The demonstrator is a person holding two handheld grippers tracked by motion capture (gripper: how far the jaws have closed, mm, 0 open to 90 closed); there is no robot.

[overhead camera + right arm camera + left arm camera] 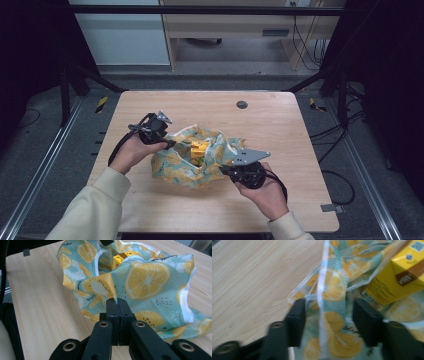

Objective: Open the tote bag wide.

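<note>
A teal cloth bag with a lemon print (pixel 182 167) lies crumpled on the wooden table (pixel 280 130), its mouth open upward. Inside it sits a yellow carton (pixel 199 149) with a brown label, close ahead in the left gripper view (pixel 392 282). My left gripper (pixel 167 143) is at the bag's left rim; its jaws stand apart with the white-hemmed rim (pixel 323 302) between them, pads clear of the cloth. My right gripper (pixel 117 302) is at the bag's right side, jaws pinched together on a fold of the bag's cloth (pixel 147 280).
A dark round grommet (pixel 242 104) sits in the table near its far edge. A small grey tab (pixel 332 207) lies at the table's right front corner. Black frame bars and cables run along both sides of the table.
</note>
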